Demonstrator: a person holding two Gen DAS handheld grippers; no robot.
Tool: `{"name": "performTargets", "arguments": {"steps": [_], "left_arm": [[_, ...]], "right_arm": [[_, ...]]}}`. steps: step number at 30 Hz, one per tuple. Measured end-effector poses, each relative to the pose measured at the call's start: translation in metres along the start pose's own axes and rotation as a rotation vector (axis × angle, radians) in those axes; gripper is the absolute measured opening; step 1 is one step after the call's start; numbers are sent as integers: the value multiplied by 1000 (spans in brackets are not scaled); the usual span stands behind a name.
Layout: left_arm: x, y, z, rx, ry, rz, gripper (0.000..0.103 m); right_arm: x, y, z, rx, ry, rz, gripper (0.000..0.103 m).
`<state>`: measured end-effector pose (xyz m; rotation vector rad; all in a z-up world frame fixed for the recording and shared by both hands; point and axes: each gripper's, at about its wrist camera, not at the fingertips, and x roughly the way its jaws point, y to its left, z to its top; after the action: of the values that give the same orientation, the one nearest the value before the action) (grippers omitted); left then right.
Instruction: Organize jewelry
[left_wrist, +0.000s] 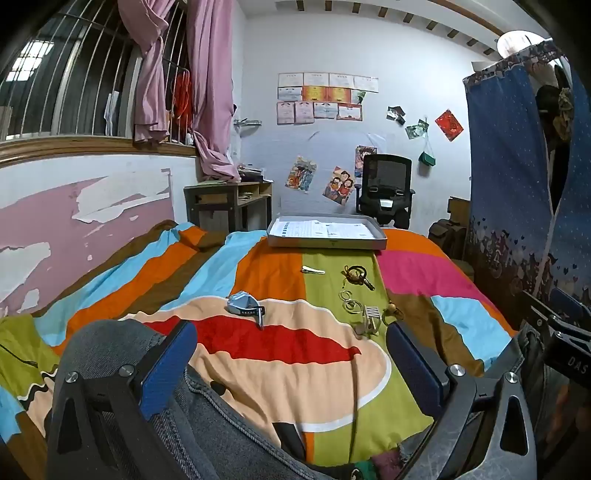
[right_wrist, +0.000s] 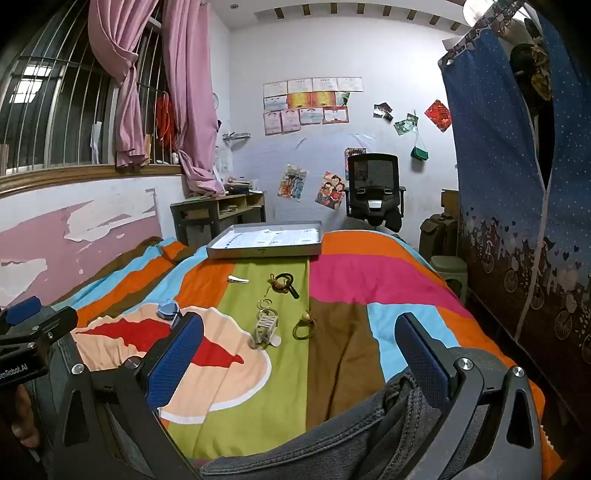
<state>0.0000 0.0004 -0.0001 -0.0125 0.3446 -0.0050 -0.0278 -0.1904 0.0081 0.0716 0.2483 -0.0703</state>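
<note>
The left gripper (left_wrist: 291, 354) gaped wide, holding nothing, low over the striped bedspread (left_wrist: 317, 373). The right gripper (right_wrist: 299, 354) was equally spread and empty. On the bedspread lay one blue watch (left_wrist: 245, 304), one silver hair clip (left_wrist: 313, 270), two thin rings (left_wrist: 349, 300), one claw clip (right_wrist: 266, 325) and one beaded hair tie (right_wrist: 306, 326). Beyond them sat one grey tray (right_wrist: 264, 252) holding printed sheets.
</note>
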Motion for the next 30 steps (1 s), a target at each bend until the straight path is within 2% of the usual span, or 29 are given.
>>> {"name": "performTargets", "arguments": {"steps": [30], "left_arm": [[-3,-2,1,18,-11,1,103]], "right_arm": [[-1,0,1,-2,2,-1,102]]}}
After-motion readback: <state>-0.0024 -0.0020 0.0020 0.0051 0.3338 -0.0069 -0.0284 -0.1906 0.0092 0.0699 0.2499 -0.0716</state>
